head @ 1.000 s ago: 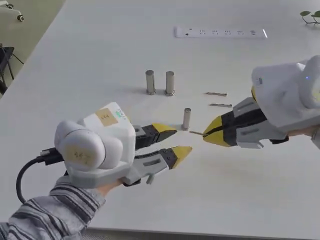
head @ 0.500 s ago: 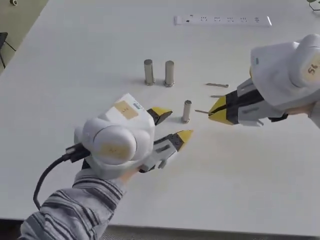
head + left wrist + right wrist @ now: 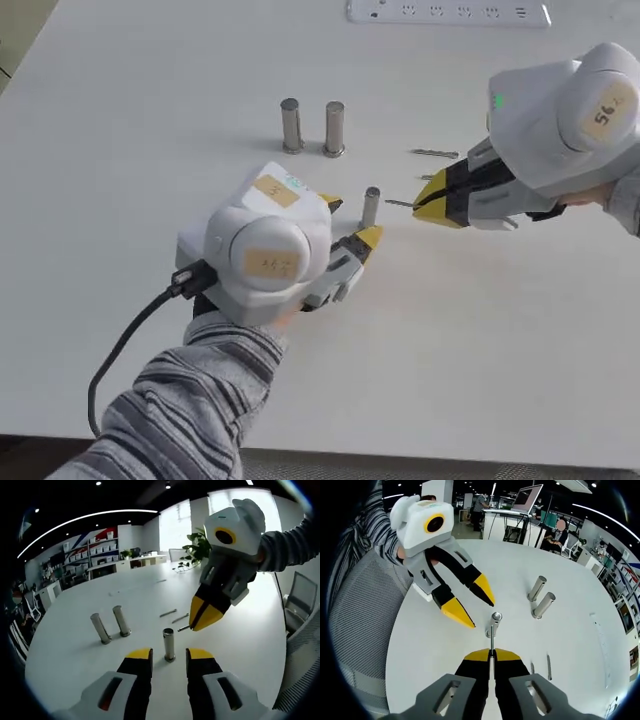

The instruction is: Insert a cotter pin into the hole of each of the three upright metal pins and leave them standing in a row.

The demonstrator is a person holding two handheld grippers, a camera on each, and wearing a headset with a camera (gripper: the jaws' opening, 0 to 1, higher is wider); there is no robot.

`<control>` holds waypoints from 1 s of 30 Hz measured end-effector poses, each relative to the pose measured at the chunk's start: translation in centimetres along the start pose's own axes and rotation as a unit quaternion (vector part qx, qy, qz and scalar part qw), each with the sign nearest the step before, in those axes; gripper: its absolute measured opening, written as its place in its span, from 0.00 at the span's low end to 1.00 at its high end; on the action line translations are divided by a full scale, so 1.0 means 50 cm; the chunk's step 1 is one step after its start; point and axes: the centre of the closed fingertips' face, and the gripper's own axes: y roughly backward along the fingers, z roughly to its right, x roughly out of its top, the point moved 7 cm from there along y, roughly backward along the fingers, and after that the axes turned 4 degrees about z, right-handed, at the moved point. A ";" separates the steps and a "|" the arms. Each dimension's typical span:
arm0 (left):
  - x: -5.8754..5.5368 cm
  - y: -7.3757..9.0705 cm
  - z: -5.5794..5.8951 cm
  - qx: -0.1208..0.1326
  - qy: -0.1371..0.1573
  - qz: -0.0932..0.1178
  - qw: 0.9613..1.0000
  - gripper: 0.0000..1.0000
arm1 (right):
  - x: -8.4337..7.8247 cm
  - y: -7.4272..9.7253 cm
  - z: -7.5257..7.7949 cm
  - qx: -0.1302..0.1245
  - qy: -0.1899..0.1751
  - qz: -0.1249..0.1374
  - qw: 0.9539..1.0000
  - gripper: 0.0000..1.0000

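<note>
Three metal pins stand upright on the white table point(image 3: 480, 330). The nearest pin point(image 3: 371, 206) point(image 3: 169, 644) point(image 3: 494, 622) stands just ahead of my left gripper point(image 3: 349, 220) point(image 3: 169, 655), which is open with one yellow tip on each side of it and touches nothing. My right gripper point(image 3: 428, 205) point(image 3: 492, 655) is shut on a thin cotter pin point(image 3: 400, 203) point(image 3: 491, 637) that points at the upper part of that pin, a short gap away. The other two pins point(image 3: 291, 124) point(image 3: 334, 128) stand side by side farther back.
Two loose cotter pins point(image 3: 433, 153) point(image 3: 168, 613) point(image 3: 549, 666) lie on the table behind my right gripper, one partly hidden by it. A white power strip point(image 3: 447, 12) lies along the far edge. A black cable point(image 3: 130, 335) trails from my left gripper.
My left gripper has moved forward until its open jaws flank the nearest pin. My right gripper, still holding the cotter pin, has risen and now aims it at the pin's upper part.
</note>
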 end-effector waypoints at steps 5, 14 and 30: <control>-0.004 -0.022 0.001 0.003 0.004 -0.005 1.000 0.21 | 0.001 -0.001 0.007 -0.001 0.011 -0.008 1.000 0.00; -0.014 -0.048 -0.001 0.008 0.009 -0.020 1.000 0.16 | 0.005 -0.003 0.015 0.002 0.015 -0.005 1.000 0.00; -0.020 -0.061 -0.001 0.022 0.049 -0.028 0.998 0.09 | 0.006 -0.013 0.013 0.009 0.014 -0.002 1.000 0.00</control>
